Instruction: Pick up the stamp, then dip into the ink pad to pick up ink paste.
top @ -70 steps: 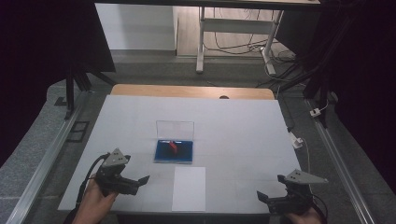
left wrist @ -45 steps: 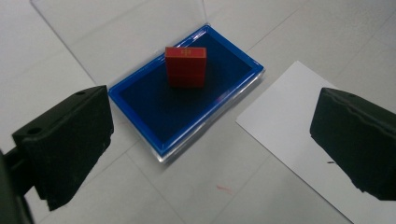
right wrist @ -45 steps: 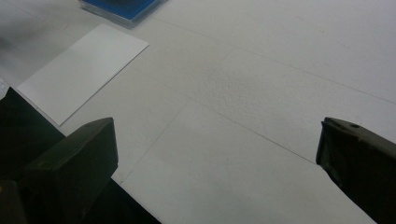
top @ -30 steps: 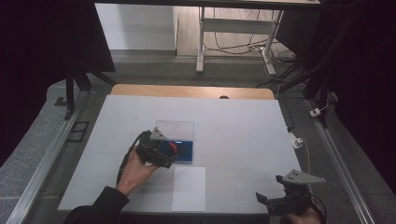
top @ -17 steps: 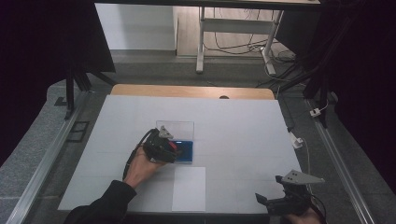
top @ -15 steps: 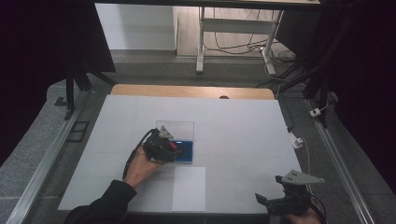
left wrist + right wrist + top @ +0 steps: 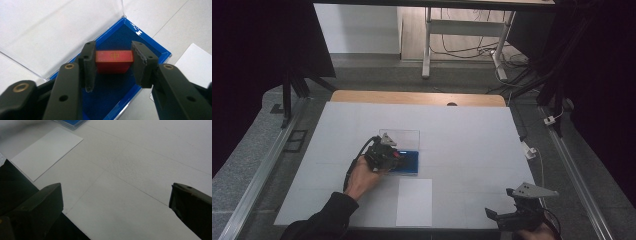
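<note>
Jaws of the left gripper (image 7: 113, 66) are spread, straddling the red block (image 7: 113, 61), one jaw at each short end; whether they touch it, can't tell. Block sits in the blue-lined case (image 7: 150, 43) mid-bench, clear lid (image 7: 399, 137) standing open behind. Long axis of the block runs jaw to jaw, so the grip closes along its length. The left gripper is on it; the right gripper (image 7: 517, 216) hangs well apart at the near right edge of the bench (image 7: 472, 135), jaws wide and empty. White sheet (image 7: 414, 202) lies just in front of the case. Likely next: squeeze, then lift straight up.
</note>
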Motion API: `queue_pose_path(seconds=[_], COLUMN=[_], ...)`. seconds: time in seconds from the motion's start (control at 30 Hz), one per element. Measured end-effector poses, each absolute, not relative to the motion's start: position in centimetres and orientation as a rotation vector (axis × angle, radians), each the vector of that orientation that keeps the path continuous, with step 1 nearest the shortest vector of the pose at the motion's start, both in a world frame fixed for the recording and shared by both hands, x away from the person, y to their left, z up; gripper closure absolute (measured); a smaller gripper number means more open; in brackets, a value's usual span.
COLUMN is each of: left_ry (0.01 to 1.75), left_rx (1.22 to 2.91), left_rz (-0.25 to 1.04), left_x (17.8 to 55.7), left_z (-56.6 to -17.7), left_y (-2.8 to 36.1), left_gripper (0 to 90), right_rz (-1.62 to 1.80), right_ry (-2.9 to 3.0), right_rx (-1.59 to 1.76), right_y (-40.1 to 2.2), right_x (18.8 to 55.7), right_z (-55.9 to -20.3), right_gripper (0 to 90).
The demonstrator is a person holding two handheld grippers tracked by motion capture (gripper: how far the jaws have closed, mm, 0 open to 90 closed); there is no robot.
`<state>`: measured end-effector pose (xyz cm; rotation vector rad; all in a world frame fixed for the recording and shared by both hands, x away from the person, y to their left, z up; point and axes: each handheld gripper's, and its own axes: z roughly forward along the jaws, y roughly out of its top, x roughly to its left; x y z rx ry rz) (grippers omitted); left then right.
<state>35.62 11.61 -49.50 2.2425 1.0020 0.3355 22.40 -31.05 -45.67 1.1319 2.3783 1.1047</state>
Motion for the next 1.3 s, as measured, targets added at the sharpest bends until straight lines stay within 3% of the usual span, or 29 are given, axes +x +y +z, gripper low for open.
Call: queue_pose_path(seconds=[1.07,1.3], left_ry=[0.982,1.009], left_rx=[2.143,2.104], left_rz=[0.35,0.279], left_x=[34.4,34.8], left_z=[-46.7,-46.5], left_y=[12.4,12.6], left_gripper=[58.6,58.5], right_rz=[1.107,1.101], right_ry=[2.375,2.375], right_rx=[1.13,1.132], right_y=[-31.1,-31.0], right_x=[22.3,22.4], right_z=[-45.6,-45.6], right_gripper=[0.6,0.5])
